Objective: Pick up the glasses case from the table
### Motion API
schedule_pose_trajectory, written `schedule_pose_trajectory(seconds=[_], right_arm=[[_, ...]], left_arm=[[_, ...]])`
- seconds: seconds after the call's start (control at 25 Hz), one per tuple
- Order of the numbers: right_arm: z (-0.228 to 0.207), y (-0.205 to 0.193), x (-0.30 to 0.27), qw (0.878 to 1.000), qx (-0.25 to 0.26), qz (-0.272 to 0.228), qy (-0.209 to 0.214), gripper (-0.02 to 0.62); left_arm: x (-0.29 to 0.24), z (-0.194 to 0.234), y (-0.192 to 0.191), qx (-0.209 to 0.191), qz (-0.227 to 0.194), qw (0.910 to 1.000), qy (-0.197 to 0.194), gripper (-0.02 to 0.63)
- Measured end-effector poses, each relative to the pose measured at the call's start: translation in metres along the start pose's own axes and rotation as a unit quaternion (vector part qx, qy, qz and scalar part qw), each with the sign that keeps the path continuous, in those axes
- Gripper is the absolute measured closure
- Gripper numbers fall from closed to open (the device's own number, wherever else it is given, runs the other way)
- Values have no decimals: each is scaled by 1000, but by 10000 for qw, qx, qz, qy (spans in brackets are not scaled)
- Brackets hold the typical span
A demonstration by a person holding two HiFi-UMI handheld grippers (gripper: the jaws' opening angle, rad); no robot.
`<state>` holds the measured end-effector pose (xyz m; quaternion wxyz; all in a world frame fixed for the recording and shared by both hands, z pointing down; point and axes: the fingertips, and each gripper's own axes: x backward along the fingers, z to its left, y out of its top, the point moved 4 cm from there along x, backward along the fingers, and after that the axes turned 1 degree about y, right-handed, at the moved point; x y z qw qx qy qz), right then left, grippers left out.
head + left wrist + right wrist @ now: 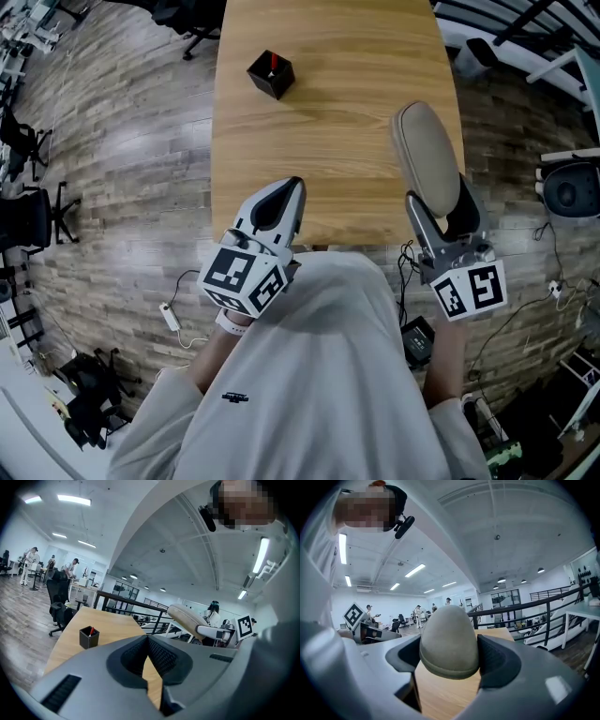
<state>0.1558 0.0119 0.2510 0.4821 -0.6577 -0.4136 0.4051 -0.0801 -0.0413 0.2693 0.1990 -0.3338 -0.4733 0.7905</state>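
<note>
Right gripper [451, 654] pinches one end of the glasses case [425, 155] between wide-set jaws, holding it raised over the right side of the counter [328, 141], the lift apparently done. Left gripper [278, 200], jaws pressed together and empty, hovers at the near edge, seemingly not needed. Smooth, grey-beige and oval, the case looks rigid.

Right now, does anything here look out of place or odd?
Nothing stands out. The glasses case sits between the jaws of the right gripper, above the table; the pen holder stands upright.
</note>
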Motion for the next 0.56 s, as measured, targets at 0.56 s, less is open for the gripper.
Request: schedule_pose_trajectory(seconds=[0.56], right_arm=[[11, -3, -4, 10000, -8, 11, -26, 225]], left_arm=[[1, 0, 5, -48, -24, 9999, -110, 600]])
